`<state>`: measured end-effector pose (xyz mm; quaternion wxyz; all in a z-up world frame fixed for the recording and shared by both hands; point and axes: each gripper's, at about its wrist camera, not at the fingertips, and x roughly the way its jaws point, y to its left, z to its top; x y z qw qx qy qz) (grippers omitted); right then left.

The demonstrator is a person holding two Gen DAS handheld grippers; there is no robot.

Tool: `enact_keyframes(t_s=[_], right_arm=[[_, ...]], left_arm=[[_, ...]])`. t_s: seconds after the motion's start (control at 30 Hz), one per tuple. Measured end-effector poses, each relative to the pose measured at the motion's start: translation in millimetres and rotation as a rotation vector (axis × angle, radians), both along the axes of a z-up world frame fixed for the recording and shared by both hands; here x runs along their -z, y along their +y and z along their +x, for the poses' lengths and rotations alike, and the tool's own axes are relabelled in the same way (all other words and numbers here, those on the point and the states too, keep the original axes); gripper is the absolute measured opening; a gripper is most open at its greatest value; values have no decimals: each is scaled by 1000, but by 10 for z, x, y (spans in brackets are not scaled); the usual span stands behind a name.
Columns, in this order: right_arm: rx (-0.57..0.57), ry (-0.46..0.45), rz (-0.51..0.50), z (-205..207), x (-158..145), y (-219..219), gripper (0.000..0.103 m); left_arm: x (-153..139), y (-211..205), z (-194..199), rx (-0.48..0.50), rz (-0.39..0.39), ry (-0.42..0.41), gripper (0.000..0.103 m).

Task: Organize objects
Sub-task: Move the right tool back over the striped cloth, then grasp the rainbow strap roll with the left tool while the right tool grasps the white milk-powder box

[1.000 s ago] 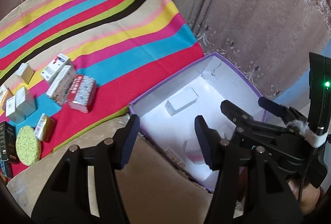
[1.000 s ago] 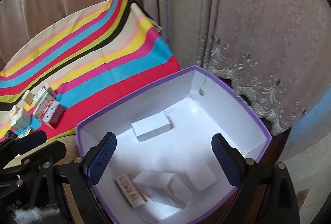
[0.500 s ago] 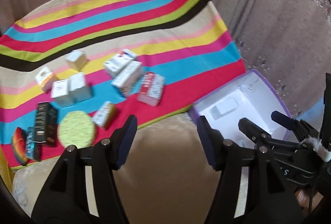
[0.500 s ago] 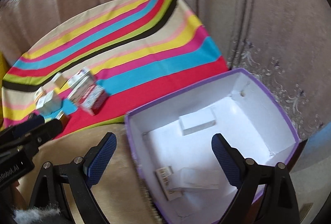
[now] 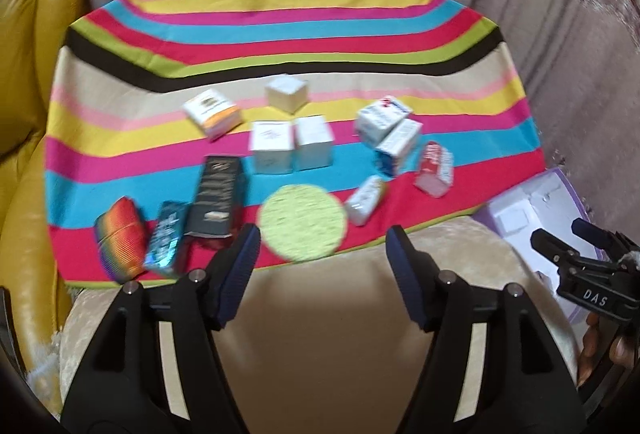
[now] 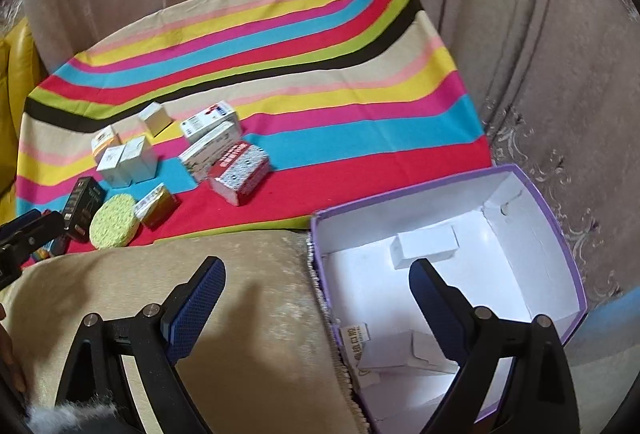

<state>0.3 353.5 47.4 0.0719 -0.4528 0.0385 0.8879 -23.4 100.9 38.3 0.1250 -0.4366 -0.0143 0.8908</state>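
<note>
Both claws were empty. Left gripper (image 5: 320,270) hung at bottom centre of its view w/ jaws spread wide, nothing between them, aimed at the green round sponge (image 5: 302,221) just beyond the tips. Right gripper (image 6: 316,298) was spread just as wide at the bottom of its own view, straddling the near-left wall of the purple-edged box (image 6: 532,189), one finger over the beige cushion (image 6: 224,262), the other over the box's white inside.

Sponge looked soft and very light; I'd guess it squashes, so pinch it across the disc at the edge, gently. Right of it lay a small gold-and-white carton (image 5: 366,200), then up and right a red-and-white box (image 5: 434,168) and a pair of white-and-blue cartons (image 5: 390,131). Mid-frame two white cartons (image 5: 291,147) stood touching; a dark tall carton (image 5: 214,201) lay left of the sponge. All seemed thin card: light, stiff-ish but crushable, smooth faces. Best held across the narrow sides, prob. w/ modest squeeze. Everything sat on the striped cloth (image 5: 280,21), well apart from the box at lower right of the right view, which already held a white carton (image 6: 424,246) and a few more near its front corner.

Both tools pointed forward and down, about level w/ each other. Left one looked set for the next pick, prob. the sponge.
</note>
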Motion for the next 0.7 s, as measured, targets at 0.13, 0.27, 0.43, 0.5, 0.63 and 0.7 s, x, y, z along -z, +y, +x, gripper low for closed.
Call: enact_keyframes(t_s=[0.13,0.27,0.43,0.5,0.63,0.7], right_arm=[[-55,-15,31,-84,11,-177,95],[-135,-31,64,-186,21,-389,95],[-253,-31,87,-350,3,-692,95],[-287,-40,84,-422,20,-791,95],[-347,-60,87,-558,80,-972,95],[-376,-68,90,-608,103,-1032,95]], left_arm=[[45,-266,18,-50,0,-11,70],[83,-512,19,-100,-7,-22,73],[150,-791,-14,-157,-2,-48,75],[181,-901,-37,-175,16,-65,77],[248,-1121,-72,-221,49,-98,78],[277,-1220,-90,-250,54,-109,78]])
